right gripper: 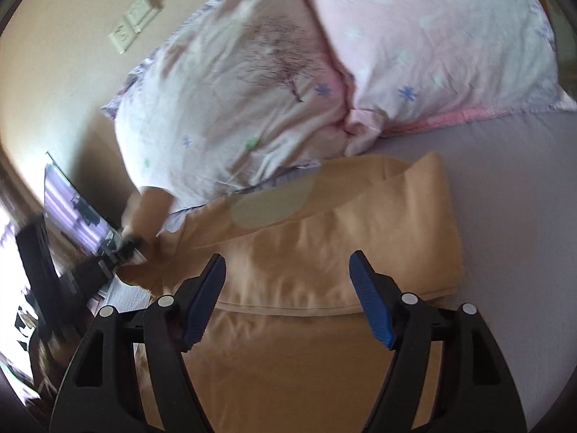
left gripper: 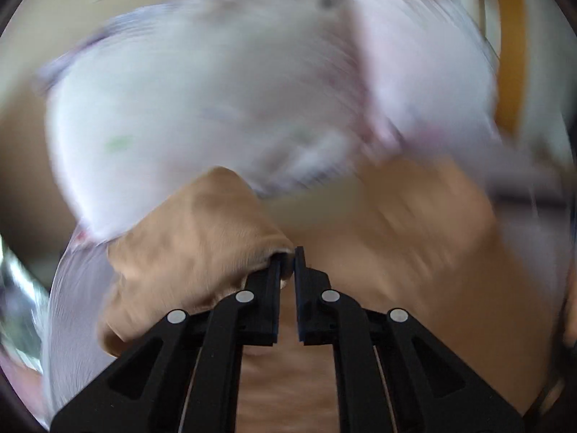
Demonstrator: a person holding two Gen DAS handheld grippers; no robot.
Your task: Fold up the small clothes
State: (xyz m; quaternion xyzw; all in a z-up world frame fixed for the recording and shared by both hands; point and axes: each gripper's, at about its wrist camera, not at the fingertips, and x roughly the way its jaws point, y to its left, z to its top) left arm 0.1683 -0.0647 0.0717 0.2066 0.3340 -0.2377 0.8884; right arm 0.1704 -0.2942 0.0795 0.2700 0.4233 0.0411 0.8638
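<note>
A tan garment (right gripper: 324, 252) lies partly folded on the grey bed sheet (right gripper: 505, 216). My left gripper (left gripper: 287, 252) is shut on a corner of the tan garment (left gripper: 187, 245) and holds it lifted; the left wrist view is motion-blurred. In the right wrist view the left gripper (right gripper: 131, 245) shows at the left, pinching the garment's raised edge. My right gripper (right gripper: 286, 263) is open and empty, hovering just above the folded tan cloth, its blue pads (right gripper: 371, 306) apart.
Two pale pink floral pillows (right gripper: 252, 101) (right gripper: 432, 43) lie at the head of the bed behind the garment. A beige wall with switch plates (right gripper: 135, 20) is at the left. A dark screen (right gripper: 72, 209) stands beside the bed's left edge.
</note>
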